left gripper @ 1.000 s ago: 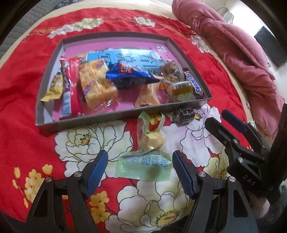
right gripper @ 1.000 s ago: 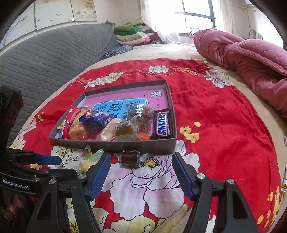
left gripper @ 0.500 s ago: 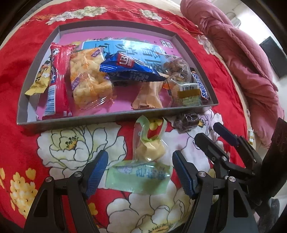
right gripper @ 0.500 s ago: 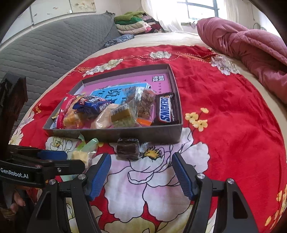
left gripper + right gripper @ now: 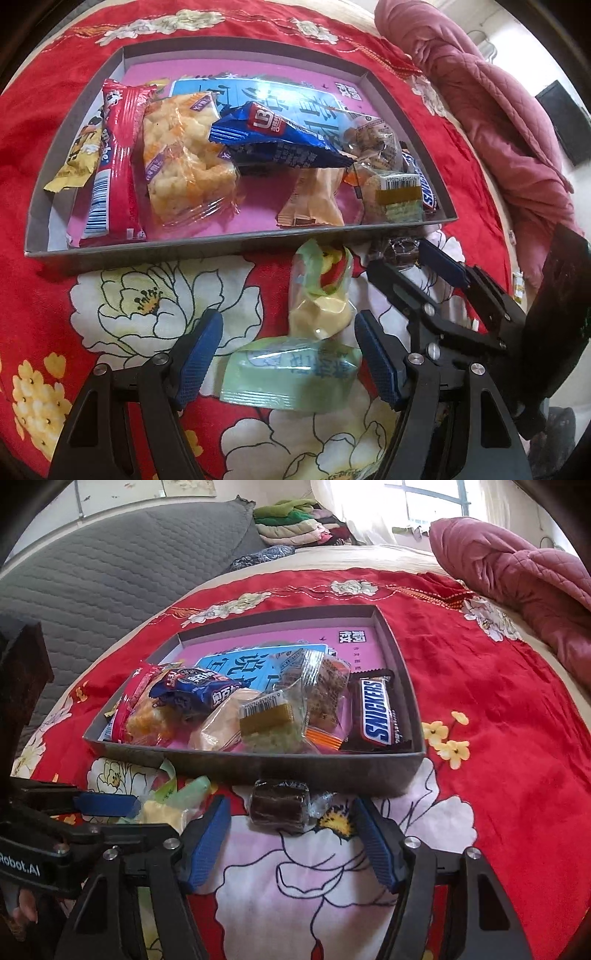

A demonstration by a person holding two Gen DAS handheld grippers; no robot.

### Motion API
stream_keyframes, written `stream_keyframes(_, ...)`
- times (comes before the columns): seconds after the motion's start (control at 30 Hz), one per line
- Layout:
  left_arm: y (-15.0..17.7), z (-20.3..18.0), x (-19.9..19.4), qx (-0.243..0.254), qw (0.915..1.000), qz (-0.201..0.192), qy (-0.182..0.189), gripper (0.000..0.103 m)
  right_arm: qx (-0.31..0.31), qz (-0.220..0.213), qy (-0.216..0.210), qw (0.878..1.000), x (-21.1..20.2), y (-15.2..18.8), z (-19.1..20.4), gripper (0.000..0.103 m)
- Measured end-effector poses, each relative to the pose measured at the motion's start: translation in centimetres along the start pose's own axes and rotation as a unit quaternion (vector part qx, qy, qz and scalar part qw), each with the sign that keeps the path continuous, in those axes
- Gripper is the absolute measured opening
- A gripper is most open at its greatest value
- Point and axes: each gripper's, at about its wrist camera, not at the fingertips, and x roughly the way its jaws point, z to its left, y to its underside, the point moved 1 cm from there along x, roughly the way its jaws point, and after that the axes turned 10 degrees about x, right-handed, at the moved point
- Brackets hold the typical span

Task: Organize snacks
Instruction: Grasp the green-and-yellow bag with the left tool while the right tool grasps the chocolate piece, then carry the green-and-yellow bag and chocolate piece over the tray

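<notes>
Clearly, from the left wrist view, the left gripper (image 5: 288,356) is spread wide, its blue pads flanking a pale green packet (image 5: 291,373) that lies on the red flowered bedspread (image 5: 122,306), just short of the grey tray (image 5: 147,247). A second, clear wrapper with a yellow sweet (image 5: 321,295) lies between that packet and the tray's near wall. Most snacks already sit inside the tray, so the step in hand looks like collecting the last strays. Next, this gripper would need to settle around the packet and close.

From the right wrist view, the right gripper (image 5: 291,842) is likewise spread, framing a dark brown wrapped cake (image 5: 279,805) that rests on the bedspread, touching or nearly touching the tray's (image 5: 332,771) front wall. Inside, a Snickers bar (image 5: 376,712) lies along the right side. Closing here calls for a small advance first, and the two grippers are close together, so they could collide.
</notes>
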Motion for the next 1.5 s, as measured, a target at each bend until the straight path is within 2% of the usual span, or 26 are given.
stream_keyframes(0.1,-0.2,-0.5,0.3,0.006,0.9999,0.0,-0.013,0.076,0.002,-0.001,-0.003,1.0,0.2,-0.1,-0.3,0.046)
stream_keyframes(0.17,-0.4,-0.8,0.6,0.009,0.9997,-0.001,-0.021,0.075,0.006,-0.001,-0.011,1.0,0.2,-0.1,-0.5,0.042)
stream_keyframes(0.2,-0.4,-1.0,0.6,0.01,0.9997,-0.001,-0.024,0.074,0.008,-0.001,-0.011,1.0,0.1,-0.1,-0.5,0.041)
stream_keyframes(0.27,-0.5,-1.6,0.8,0.017,0.9994,0.0,-0.031,0.06,0.012,0.0,-0.012,1.0,-0.1,-0.2,-0.7,0.04)
stream_keyframes(0.53,-0.6,-3.2,0.9,0.056,0.9973,-0.003,-0.048,0.05,0.055,0.002,-0.019,0.998,-0.8,-0.3,-2.3,0.04)
stream_keyframes(0.67,-0.2,-2.5,0.0,0.039,0.9988,-0.011,-0.027,0.049,0.071,-0.001,-0.027,0.997,-1.5,-0.3,-2.8,0.039)
stream_keyframes(0.93,0.9,-1.4,-2.7,0.04,0.9986,-0.027,-0.02,0.049,0.088,-0.018,-0.053,0.995,-3.4,-0.1,-2.8,0.04)
stream_keyframes(1.07,0.8,-0.3,-5.0,0.026,0.998,-0.054,-0.021,0.048,0.09,-0.034,-0.064,0.993,-4.4,-0.3,-2.6,0.04)
stream_keyframes(1.23,-0.2,0.8,-7.6,0.015,0.9949,-0.094,-0.032,0.048,0.091,-0.064,-0.08,0.991,-5.4,-1.0,-2.5,0.04)
stream_keyframes(1.5,-3.1,1.4,-8.8,0.0,0.9893,-0.139,-0.043,0.049,0.103,-0.092,-0.081,0.987,-5.7,-2.3,-3.3,0.04)
